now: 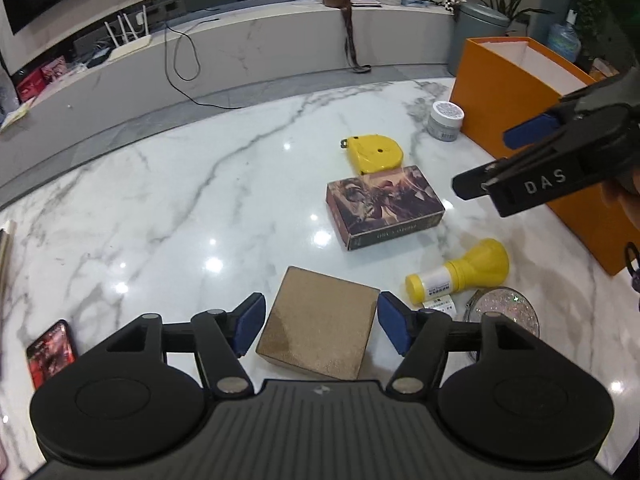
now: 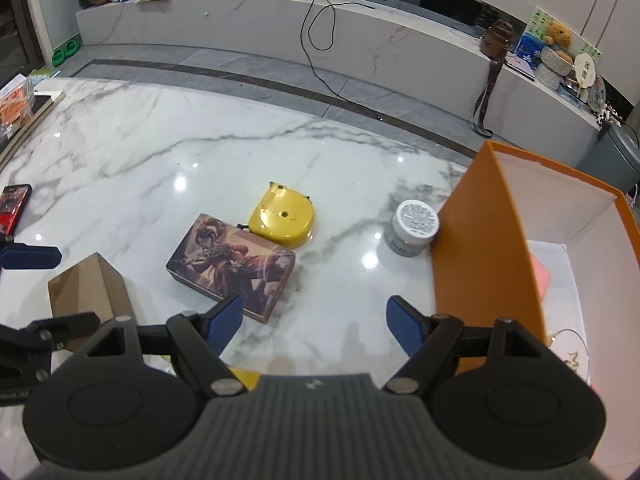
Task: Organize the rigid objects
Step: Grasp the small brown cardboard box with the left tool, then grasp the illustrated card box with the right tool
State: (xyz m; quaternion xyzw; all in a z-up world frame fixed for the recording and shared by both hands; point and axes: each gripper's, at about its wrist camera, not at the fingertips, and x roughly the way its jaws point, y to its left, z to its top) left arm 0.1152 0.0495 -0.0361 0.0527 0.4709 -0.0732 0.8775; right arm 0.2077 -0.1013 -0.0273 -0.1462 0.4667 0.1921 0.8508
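Observation:
A brown cardboard box (image 1: 320, 322) (image 2: 86, 286) sits on the marble table between the open jaws of my left gripper (image 1: 320, 326), pads beside its two sides with small gaps. Beyond it lie a picture-printed box (image 1: 384, 206) (image 2: 232, 266), a yellow tape measure (image 1: 376, 152) (image 2: 282, 220), a grey jar (image 1: 445, 120) (image 2: 412, 228), a yellow bottle (image 1: 460, 274) and a glittery round mirror (image 1: 506, 308). My right gripper (image 2: 314, 322) is open and empty, above the table beside the orange box (image 1: 504, 92) (image 2: 488, 240).
The orange box is open, white inside, with a pink item (image 2: 538, 276) in it. A phone (image 1: 50, 350) (image 2: 12, 206) lies at the table's left. A low marble shelf (image 2: 360, 40) with cables and clutter runs behind the table.

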